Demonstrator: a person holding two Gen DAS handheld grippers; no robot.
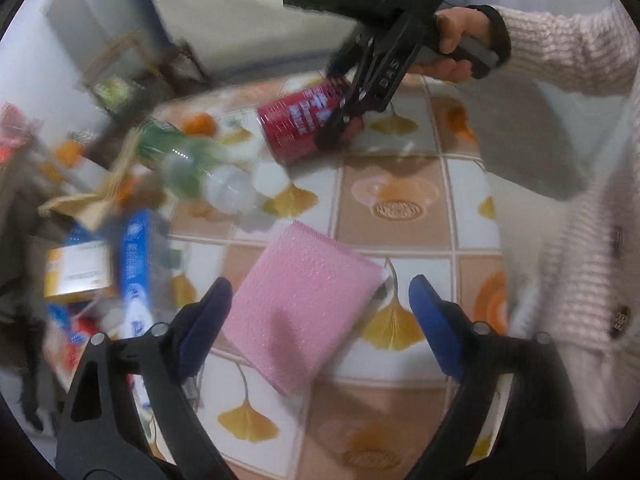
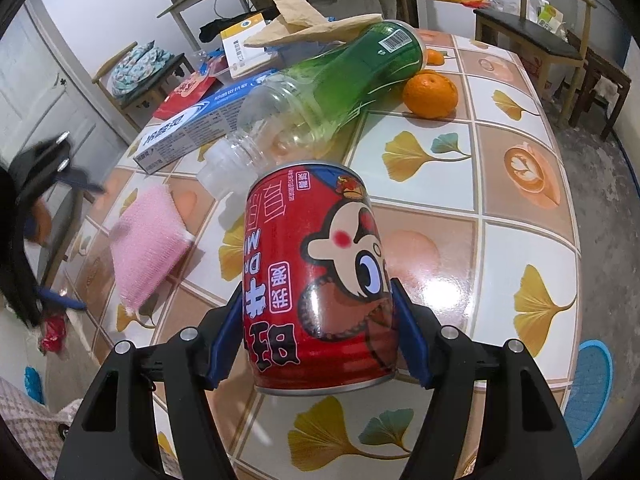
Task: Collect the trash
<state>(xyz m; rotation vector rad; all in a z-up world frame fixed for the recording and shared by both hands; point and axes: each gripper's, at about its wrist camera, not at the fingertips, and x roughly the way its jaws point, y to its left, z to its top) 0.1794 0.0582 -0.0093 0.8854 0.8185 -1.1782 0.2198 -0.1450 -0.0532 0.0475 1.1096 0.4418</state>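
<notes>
My right gripper [image 2: 316, 296] is shut on a red drink can [image 2: 320, 272] and holds it tilted above the tiled table [image 2: 520, 184]. The left wrist view shows that same can [image 1: 296, 120] in the right gripper [image 1: 344, 120], held by a hand in a knitted sleeve. My left gripper [image 1: 320, 292] is open over a pink sponge [image 1: 300, 304] that lies flat on the table; its pads do not touch it. An empty green-tinted plastic bottle [image 2: 340, 84] lies on its side behind the can, with crumpled brown paper [image 2: 304, 24] on top.
An orange [image 2: 430, 94] sits beside the bottle. A blue-and-white toothpaste box [image 2: 200, 128] and other boxes crowd the table's far left. A red wrapper [image 2: 54, 334] lies on the floor at the left. Wooden chairs [image 2: 552, 40] stand around the table.
</notes>
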